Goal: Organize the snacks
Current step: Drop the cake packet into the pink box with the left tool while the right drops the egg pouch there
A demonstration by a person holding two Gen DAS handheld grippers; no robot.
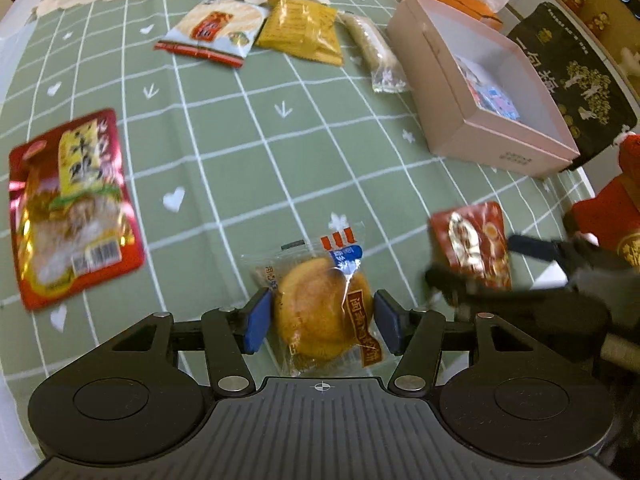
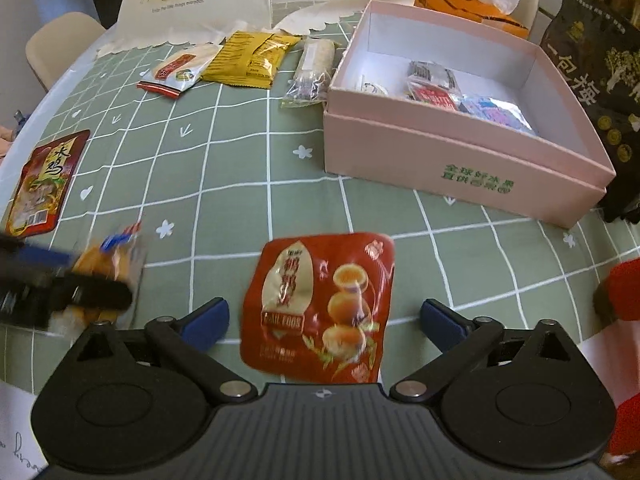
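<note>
My left gripper (image 1: 322, 322) has its blue pads on both sides of a wrapped round golden pastry (image 1: 320, 308) lying on the green checked tablecloth; the pads touch the wrapper. My right gripper (image 2: 324, 320) is open around a red quail-egg pouch (image 2: 320, 304) that lies flat between the fingers. That pouch also shows in the left wrist view (image 1: 474, 244), and the pastry shows blurred in the right wrist view (image 2: 104, 264). The open pink box (image 2: 460, 128) holds a few small snack packets.
A large red chicken-snack pack (image 1: 72, 208) lies at the left. A white-red rice cracker pack (image 1: 212, 32), a yellow packet (image 1: 300, 28) and a clear-wrapped bar (image 1: 372, 48) lie at the back. A black bag (image 2: 596, 76) stands right of the box.
</note>
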